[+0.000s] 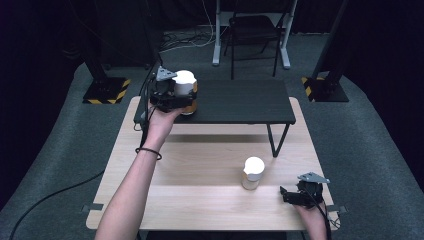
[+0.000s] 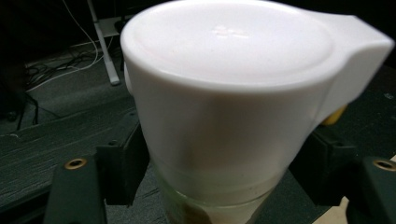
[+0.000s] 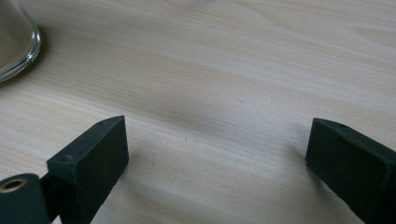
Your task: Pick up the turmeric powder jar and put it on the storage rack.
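left hand-held gripper (image 1: pixel 176 96) is spread loosely round the white-lidded jar (image 1: pixel 185 85) on the black shelf (image 1: pixel 240 102); back straight off, don't nudge it

A jar (image 2: pixel 224 205) of clear, shiny glass carries a white lid (image 2: pixel 233 84) of smooth plastic with a soft satin sheen. The left hand-held gripper (image 2: pixel 219 168) has matt black plastic jaws with small brass-coloured metal inserts, and a flat grey plate on top. A second jar (image 1: pixel 252 173) has the same white plastic lid over glass; its thick glossy base shows in the right gripper view. The right hand-held gripper (image 3: pixel 215 154) has the same matt black jaws. The tabletop (image 1: pixel 200 195) is pale wood with fine straight grain and a smooth, low-sheen finish. The raised shelf (image 1: pixel 240 102) looks matt black with a faint grain. The floor (image 1: pixel 60 150) is rough grey carpet
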Available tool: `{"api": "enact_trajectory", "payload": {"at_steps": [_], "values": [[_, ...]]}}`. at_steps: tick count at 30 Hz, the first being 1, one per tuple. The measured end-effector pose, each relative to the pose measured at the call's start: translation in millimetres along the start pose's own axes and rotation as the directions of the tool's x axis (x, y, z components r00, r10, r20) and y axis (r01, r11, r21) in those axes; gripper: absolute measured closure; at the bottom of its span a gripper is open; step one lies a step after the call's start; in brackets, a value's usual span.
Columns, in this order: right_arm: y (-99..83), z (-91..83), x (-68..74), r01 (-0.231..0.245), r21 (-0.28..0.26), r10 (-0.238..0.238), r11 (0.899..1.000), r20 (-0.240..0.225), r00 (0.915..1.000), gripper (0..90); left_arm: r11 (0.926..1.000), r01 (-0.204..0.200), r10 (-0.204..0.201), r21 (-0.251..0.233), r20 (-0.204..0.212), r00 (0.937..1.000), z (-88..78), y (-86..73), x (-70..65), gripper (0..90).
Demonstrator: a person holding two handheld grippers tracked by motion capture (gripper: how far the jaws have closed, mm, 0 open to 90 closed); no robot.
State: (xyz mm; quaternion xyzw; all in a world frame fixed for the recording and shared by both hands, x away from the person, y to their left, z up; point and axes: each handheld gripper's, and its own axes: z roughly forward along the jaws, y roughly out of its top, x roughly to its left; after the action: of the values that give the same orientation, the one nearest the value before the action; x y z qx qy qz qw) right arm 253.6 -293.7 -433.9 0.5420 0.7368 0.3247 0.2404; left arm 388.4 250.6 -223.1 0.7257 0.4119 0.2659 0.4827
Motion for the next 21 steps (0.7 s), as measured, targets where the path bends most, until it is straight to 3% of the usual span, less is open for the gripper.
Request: {"api": "enact_trajectory", "payload": {"at_steps": [14,21], "values": [[0.1,0.0,0.5,-0.001,0.000,0.001,1.000,0.002,1.0000,4.9,0.9998,-0.017,0.017,-0.009,0.034,0.9993,-27.1,-5.0,4.0,17.3],[0.0,0.0,0.9,-0.002,0.000,0.002,1.000,0.004,1.0000,5.0,0.9996,0.000,0.001,-0.029,0.056,0.9984,-39.3,-26.2,10.5,16.6]]}}
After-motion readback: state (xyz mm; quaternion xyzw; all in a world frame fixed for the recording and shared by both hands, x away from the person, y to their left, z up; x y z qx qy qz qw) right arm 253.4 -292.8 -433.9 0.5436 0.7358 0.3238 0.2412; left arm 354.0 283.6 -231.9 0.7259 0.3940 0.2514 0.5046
